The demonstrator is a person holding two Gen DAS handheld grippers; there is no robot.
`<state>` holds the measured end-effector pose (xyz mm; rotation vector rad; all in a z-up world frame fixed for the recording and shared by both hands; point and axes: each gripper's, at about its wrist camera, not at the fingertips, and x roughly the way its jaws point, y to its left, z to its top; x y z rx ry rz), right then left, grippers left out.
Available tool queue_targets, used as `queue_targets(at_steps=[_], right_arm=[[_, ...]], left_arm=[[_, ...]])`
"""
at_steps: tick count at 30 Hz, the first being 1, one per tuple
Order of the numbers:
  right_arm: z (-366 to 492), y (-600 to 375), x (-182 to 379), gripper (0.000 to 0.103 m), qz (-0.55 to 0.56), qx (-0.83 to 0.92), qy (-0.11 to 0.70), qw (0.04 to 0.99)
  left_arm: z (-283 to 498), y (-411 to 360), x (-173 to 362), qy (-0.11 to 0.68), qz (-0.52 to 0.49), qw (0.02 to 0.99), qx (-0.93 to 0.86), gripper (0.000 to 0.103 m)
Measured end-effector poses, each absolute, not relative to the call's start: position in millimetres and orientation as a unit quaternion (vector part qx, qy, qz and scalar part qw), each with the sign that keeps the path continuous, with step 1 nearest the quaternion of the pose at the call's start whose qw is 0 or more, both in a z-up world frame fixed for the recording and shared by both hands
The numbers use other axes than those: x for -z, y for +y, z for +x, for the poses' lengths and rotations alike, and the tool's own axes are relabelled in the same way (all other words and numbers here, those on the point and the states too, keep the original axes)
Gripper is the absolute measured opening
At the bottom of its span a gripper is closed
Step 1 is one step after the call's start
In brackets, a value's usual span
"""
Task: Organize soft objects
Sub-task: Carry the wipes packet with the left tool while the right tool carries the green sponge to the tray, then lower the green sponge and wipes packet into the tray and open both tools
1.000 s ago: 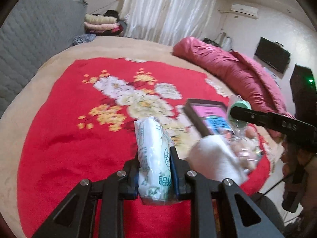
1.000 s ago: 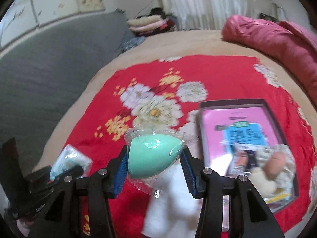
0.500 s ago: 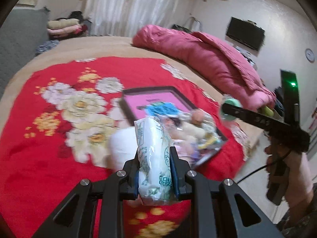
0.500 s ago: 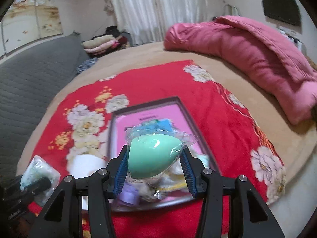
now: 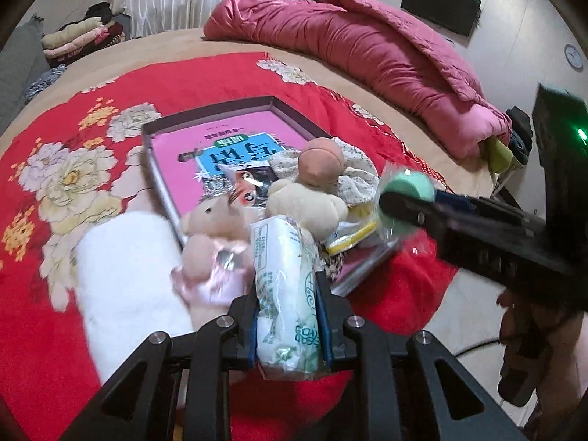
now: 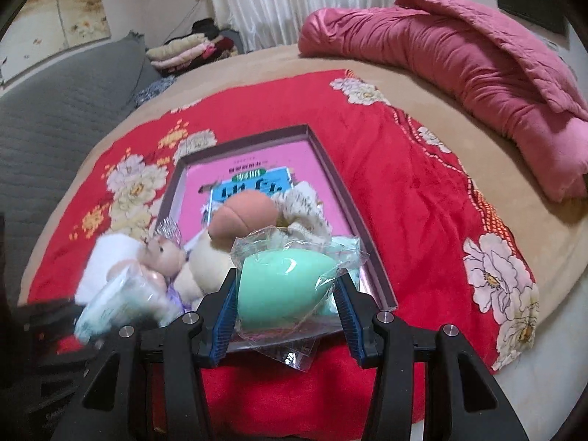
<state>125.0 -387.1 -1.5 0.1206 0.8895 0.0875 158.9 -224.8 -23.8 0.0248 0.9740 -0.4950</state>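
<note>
Blurring left claw [image 6: 106, 308] (packet [image 6: 121, 305] indistinct), tray [image 6: 330, 169] part-hidden

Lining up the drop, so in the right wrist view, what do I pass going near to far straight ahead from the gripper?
Right gripper clamped on the bagged green sponge → peach plush ball → pink-lined tray far rim → red floral blanket → tan bedspread → white curtains.

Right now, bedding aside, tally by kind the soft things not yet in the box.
Tissue pack: 1, in the left gripper
Green sponge: 1, in the right gripper
White towel: 1, beside the box
Total: 3
</note>
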Motion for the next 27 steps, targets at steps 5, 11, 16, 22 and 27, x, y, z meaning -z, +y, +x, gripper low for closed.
queue_targets(at_steps=[5,11,16,22,27], right_arm=[[131,-383,15,0.051,0.048,-0.057,0.443,0.893],[140,-377,32,0.052,0.045,-0.064,0.457,0.886],[143,-367,46,0.053,0.021,-0.071,0.471,0.879],[140,-370,44,0.056,0.037,-0.072,0.461,0.884],[135,-372,42,0.067,0.033,-0.066,0.452,0.889]], left_arm=[[179,-238,38,0.473,0.022,0.849,0.233,0.025],[186,-244,48,0.478,0.017,0.846,0.236,0.025],[183,-242,51,0.476,0.014,0.846,0.241,0.025],[181,-241,50,0.473,0.013,0.847,0.242,0.025],[180,-241,49,0.472,0.015,0.847,0.243,0.025]])
